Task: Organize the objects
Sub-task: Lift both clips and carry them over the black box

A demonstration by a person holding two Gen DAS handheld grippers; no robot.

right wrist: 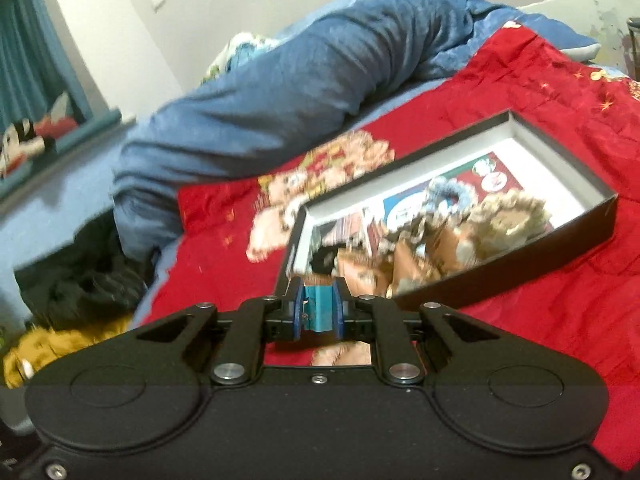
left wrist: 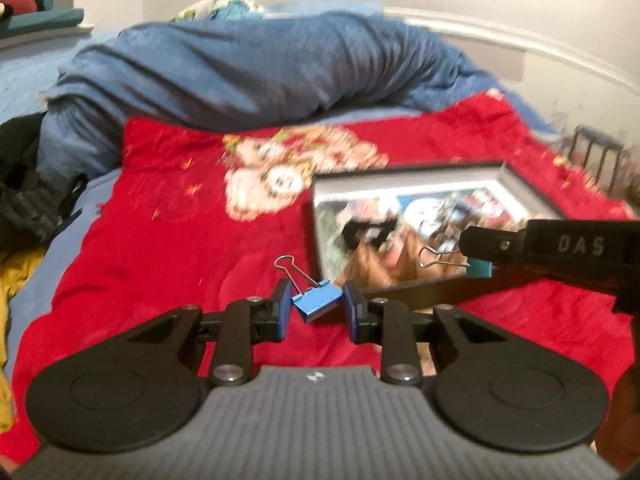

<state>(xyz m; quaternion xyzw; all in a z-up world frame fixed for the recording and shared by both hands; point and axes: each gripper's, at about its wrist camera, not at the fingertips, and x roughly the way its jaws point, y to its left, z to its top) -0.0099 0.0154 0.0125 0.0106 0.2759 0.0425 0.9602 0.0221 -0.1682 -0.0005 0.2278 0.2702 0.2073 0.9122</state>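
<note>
My left gripper (left wrist: 317,304) is shut on a blue binder clip (left wrist: 318,304), tilted, with its wire handle pointing up left, above the red blanket (left wrist: 160,248). My right gripper (right wrist: 318,312) is shut on a teal binder clip (right wrist: 318,312) just in front of the near corner of the open black box (right wrist: 460,288). In the left wrist view the right gripper (left wrist: 476,258) reaches in from the right over the box (left wrist: 400,292), and the teal clip (left wrist: 478,267) shows with its wire handle pointing left. The box holds cards and several fuzzy items.
A bunched blue duvet (left wrist: 248,72) lies behind the red blanket. Dark and yellow clothes (right wrist: 72,300) are piled at the left edge of the bed. A white bed rail (left wrist: 500,36) runs along the back right. A dark stool (left wrist: 596,156) stands at the right.
</note>
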